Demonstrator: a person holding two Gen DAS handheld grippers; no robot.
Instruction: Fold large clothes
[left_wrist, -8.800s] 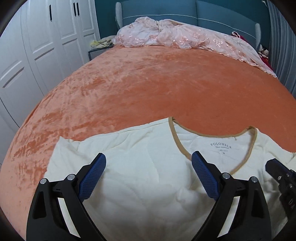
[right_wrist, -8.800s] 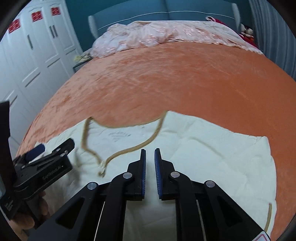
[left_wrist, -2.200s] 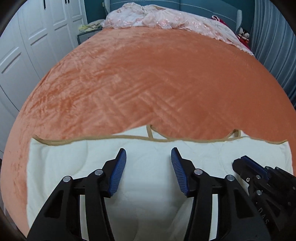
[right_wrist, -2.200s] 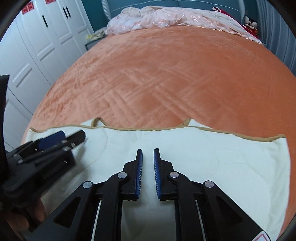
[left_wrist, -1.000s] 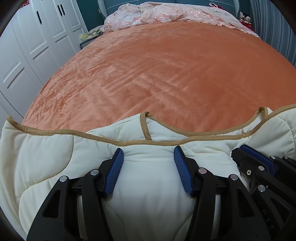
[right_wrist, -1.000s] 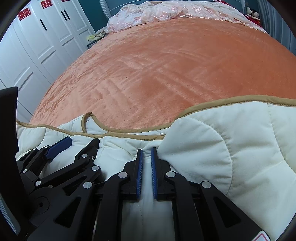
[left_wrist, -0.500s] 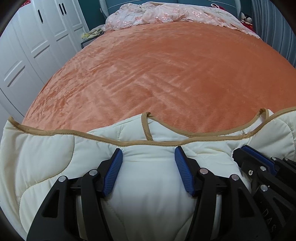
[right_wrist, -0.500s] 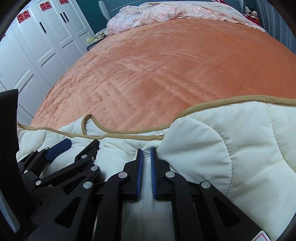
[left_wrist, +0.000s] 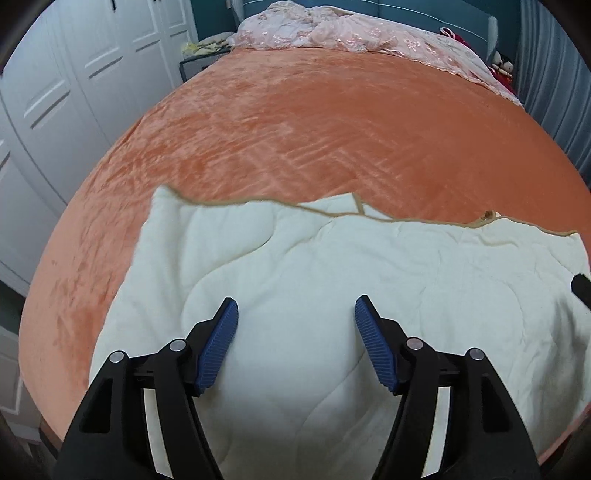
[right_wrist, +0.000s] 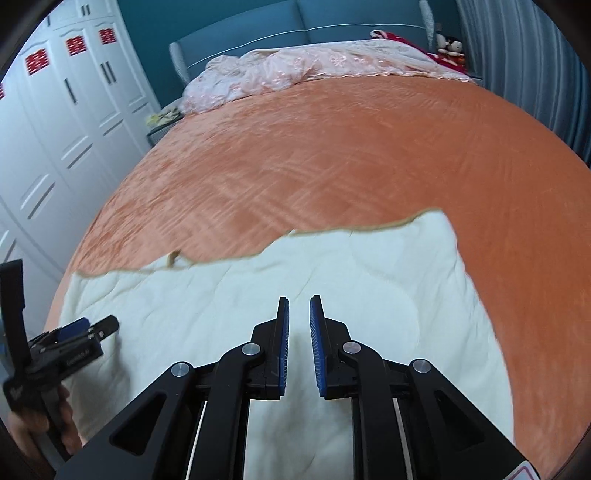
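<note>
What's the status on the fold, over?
Left gripper and right gripper both opening, nothing between the jaws. Cream garment lies folded on the orange bedspread, tan-trimmed edge farthest away. Nothing in the way.

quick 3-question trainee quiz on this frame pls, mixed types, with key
1. True or false: the cream garment lies on the orange bedspread.
2. What colour is the trim along the garment's far edge?
A. tan
B. black
C. red
3. Fill in: between the fingers of the right gripper there is ____.

Key
1. True.
2. A: a tan trim borders the far edge.
3. Nothing: the jaws are opening, and the garment lies below them, not pinched. The left gripper is also opening and holds nothing.
</note>
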